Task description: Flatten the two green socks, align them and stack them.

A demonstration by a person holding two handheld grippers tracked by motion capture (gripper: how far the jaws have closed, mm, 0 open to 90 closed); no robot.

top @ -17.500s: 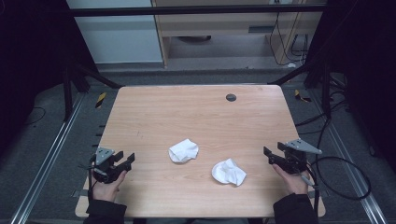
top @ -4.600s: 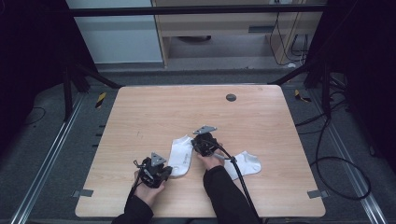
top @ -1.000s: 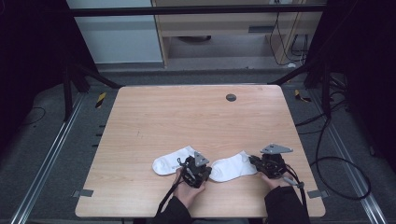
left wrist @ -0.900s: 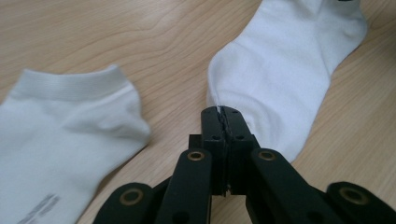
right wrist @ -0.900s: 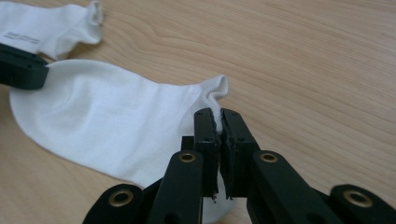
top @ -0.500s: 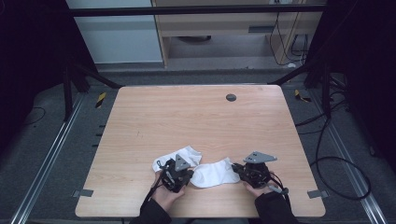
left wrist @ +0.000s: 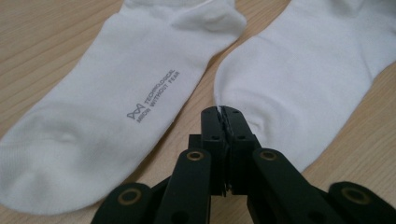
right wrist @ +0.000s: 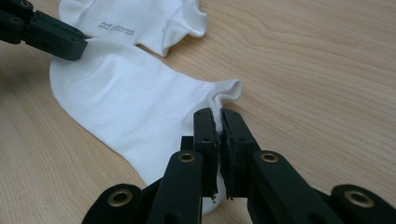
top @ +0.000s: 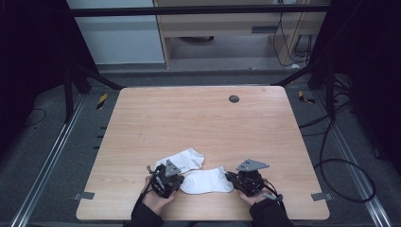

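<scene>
A white sock (top: 206,180) is stretched flat between my two grippers near the table's front edge. My left gripper (top: 179,182) is shut on its toe end; in the left gripper view the jaws (left wrist: 223,114) pinch the edge of that sock (left wrist: 299,88). At the cuff end my right gripper (top: 232,179) is shut on the same sock (right wrist: 135,107), its jaws (right wrist: 217,119) closed over the folded cuff. A second white sock (top: 182,159) with grey printed lettering (left wrist: 154,95) lies flat just behind it, close beside the held one.
The wooden table (top: 198,118) has a dark round grommet (top: 233,99) at the far middle. Metal frame rails and cables run on the floor at both sides. The left gripper's black jaws (right wrist: 46,32) show at the top left of the right gripper view.
Both hands have carried the held sock to the left and slightly toward the front edge, so it now lies right beside the printed sock. Both grips are unchanged.
</scene>
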